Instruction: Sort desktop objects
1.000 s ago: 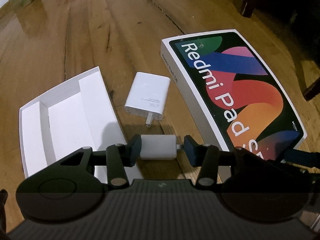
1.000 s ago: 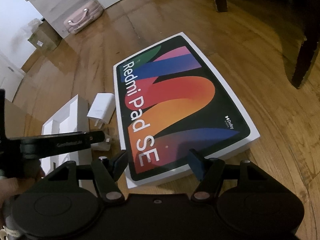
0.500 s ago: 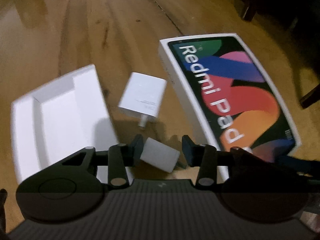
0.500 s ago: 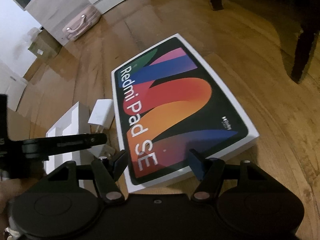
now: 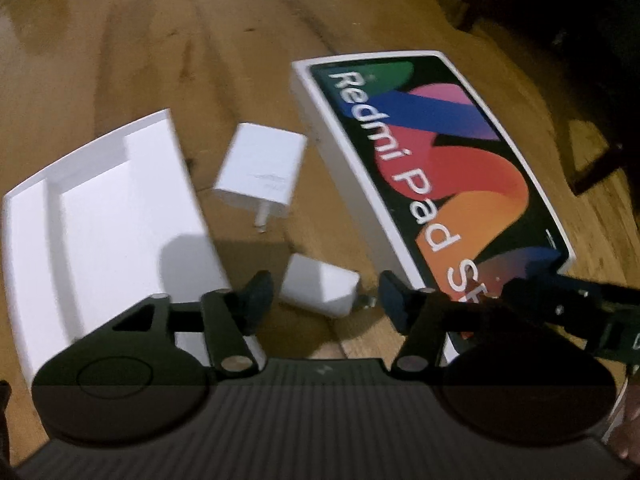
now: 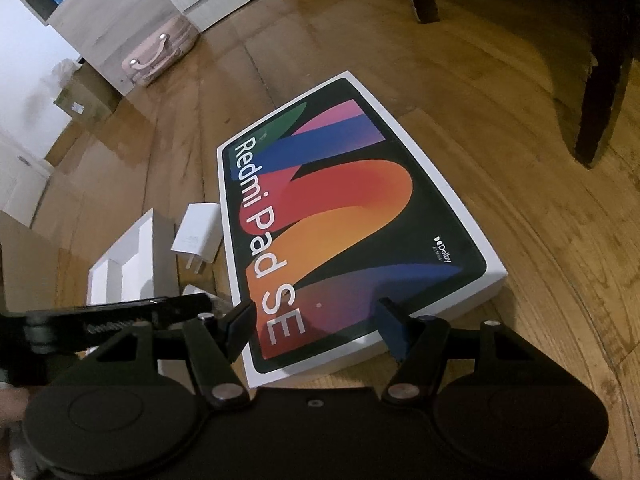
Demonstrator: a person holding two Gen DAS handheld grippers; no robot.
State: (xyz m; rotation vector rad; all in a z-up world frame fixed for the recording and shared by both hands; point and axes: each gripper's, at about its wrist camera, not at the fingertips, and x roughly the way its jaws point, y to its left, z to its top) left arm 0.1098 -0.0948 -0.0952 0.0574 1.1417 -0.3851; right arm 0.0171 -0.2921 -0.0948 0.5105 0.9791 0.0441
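Left gripper [image 5: 324, 296]: jaws opening; the small white adapter [image 5: 318, 290] lies between them on the wooden surface [image 5: 200, 60], tilted, touching neither pad.
Right gripper [image 6: 316, 320]: fingers apart, holding nothing, hovering over the near end of the tablet box.
White tray [image 5: 100, 216]: at 10 o'clock from the left gripper, open, its compartments empty.
White charger [image 5: 260, 172]: at 11 o'clock, prongs toward the camera, between tray and box, touching neither.
Redmi Pad SE box [image 6: 348, 216]: lies flat at 1 o'clock from the left gripper, printed side up.
Far background: pink suitcase [image 6: 160, 56] at 10 o'clock in the right view.
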